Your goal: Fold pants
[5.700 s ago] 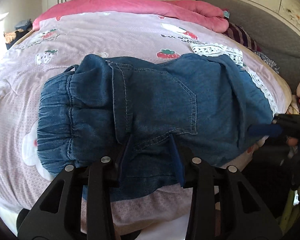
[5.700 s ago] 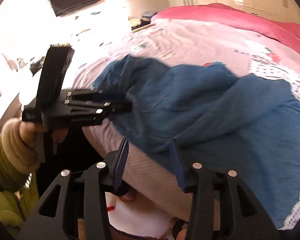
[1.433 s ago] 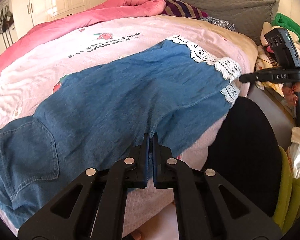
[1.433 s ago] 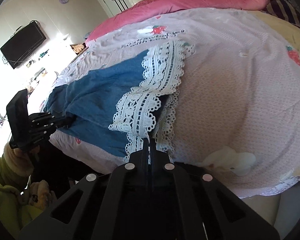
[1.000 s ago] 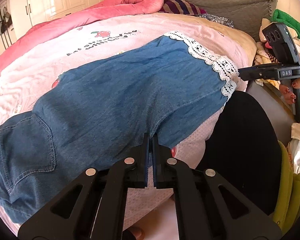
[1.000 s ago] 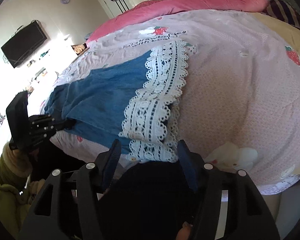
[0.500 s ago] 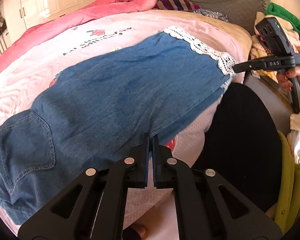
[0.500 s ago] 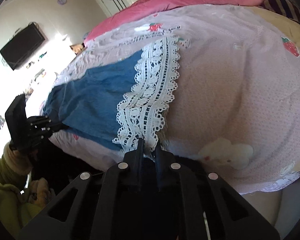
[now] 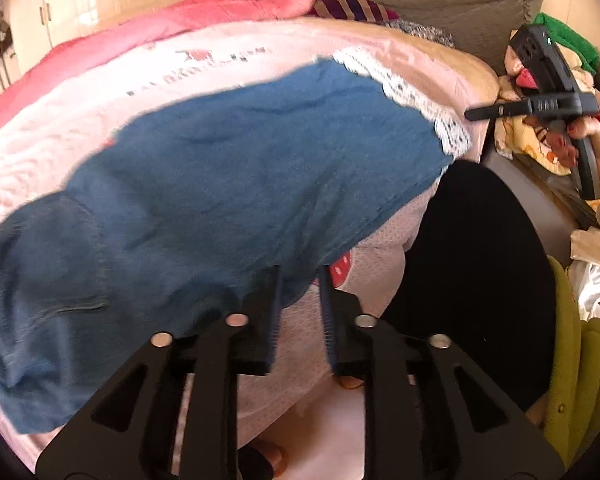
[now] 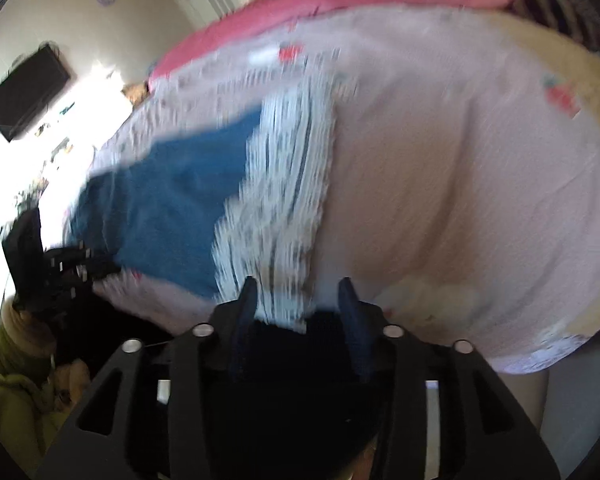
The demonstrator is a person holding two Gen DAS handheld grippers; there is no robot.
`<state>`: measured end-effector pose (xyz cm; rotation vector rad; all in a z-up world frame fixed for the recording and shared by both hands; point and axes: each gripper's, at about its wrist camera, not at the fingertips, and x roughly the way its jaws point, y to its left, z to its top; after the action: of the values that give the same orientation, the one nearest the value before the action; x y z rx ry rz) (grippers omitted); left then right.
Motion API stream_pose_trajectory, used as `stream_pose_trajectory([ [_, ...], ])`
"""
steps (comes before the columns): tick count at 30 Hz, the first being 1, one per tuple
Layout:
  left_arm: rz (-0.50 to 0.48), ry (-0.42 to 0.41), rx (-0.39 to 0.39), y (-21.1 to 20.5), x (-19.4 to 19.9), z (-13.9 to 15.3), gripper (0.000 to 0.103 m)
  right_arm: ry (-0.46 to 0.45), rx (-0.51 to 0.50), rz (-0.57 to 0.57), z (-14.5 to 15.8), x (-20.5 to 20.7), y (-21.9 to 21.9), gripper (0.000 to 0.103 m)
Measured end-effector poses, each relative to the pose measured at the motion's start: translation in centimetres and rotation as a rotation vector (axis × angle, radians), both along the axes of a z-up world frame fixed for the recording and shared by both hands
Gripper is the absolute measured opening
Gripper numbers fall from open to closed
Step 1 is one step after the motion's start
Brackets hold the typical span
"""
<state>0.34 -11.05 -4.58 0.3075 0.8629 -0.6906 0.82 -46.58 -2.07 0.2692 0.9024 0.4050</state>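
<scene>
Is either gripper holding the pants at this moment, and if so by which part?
Neither. The left gripper has just opened at the near edge of the pants; the right gripper has just opened around the lace hem, not pinching it.

Ahead of the left gripper (image 9: pixel 299 280) fingers the pants (image 9: pixel 220 184) cover the bedspread (image 9: pixel 80 120), their near edge lying just between the parted fingertips, while bare bedspread hangs free below them. Right of those fingers a dark-clad leg (image 9: pixel 480 260) crowds the bed's edge. Beyond the right gripper (image 10: pixel 296 292) fingers the lace hem (image 10: pixel 280 200) lies ahead; open bedspread spreads to their right.
</scene>
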Motion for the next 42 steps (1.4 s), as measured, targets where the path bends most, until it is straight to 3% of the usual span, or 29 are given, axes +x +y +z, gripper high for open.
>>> stream_pose_trajectory([
  [3, 0.062, -0.045, -0.039, 2.0, 0.1, 2.2, 0.038, -0.075, 0.001, 0.065, 3.0, 1.6, 2.7, 0.058],
  [7, 0.264, -0.146, 0.010, 6.1, 1.9, 4.9, 0.058, -0.103, -0.028, 0.221, 4.9, 5.5, 9.5, 0.067],
  [11, 0.436, -0.187, 0.038, 10.3, 3.1, 6.0, 0.069, -0.086, -0.044, 0.347, 5.2, 10.4, 16.9, 0.070],
  [13, 0.547, -0.205, 0.090, 12.7, 3.5, 5.7, 0.072, -0.054, -0.051, 0.395, 4.9, 13.2, 20.7, 0.070],
  [15, 0.635, -0.210, 0.131, 14.9, 3.9, 5.4, 0.072, -0.031, -0.075, 0.428, 4.5, 15.3, 23.1, 0.070],
  [17, 0.692, -0.188, 0.107, 17.0, 4.4, 5.3, 0.073, -0.003, -0.110, 0.459, 3.7, 17.6, 25.5, 0.070],
  [24, 0.718, 0.005, -0.146, 20.9, 7.3, 3.3, 0.073, 0.165, -0.115, 0.478, 0.1, 22.1, 28.9, 0.070],
  [26, 0.722, 0.053, -0.193, 21.2, 7.9, 2.2, 0.066, 0.214, -0.077, 0.484, -0.5, 22.7, 29.3, 0.070],
  [27, 0.719, 0.071, -0.214, 21.2, 8.2, 1.9, 0.053, 0.236, -0.057, 0.487, -0.8, 22.9, 29.5, 0.068],
  [28, 0.734, 0.086, -0.215, 21.3, 8.3, 1.3, 0.049, 0.261, -0.038, 0.488, -1.1, 23.2, 29.7, 0.057],
  [29, 0.739, 0.099, -0.210, 21.4, 8.5, 0.9, 0.043, 0.288, -0.036, 0.489, -1.4, 23.3, 29.9, 0.039],
  [30, 0.736, 0.107, -0.216, 21.4, 8.4, 0.6, 0.041, 0.306, -0.046, 0.487, -1.7, 23.4, 30.2, 0.031],
  [31, 0.734, 0.106, -0.213, 21.4, 8.3, 0.6, 0.039, 0.303, -0.079, 0.479, -2.0, 23.3, 30.5, 0.017],
  [32, 0.728, 0.099, -0.202, 21.2, 8.2, 0.7, 0.039, 0.293, -0.099, 0.478, -2.0, 23.0, 30.7, 0.011],
  [38, 0.706, 0.069, -0.171, 21.1, 9.0, 1.0, 0.037, 0.100, -0.093, 0.381, 0.9, 22.6, 29.7, 0.006],
  [42, 0.714, 0.037, -0.152, 21.0, 9.3, 1.1, 0.037, 0.063, -0.120, 0.375, 1.0, 23.6, 30.4, 0.006],
])
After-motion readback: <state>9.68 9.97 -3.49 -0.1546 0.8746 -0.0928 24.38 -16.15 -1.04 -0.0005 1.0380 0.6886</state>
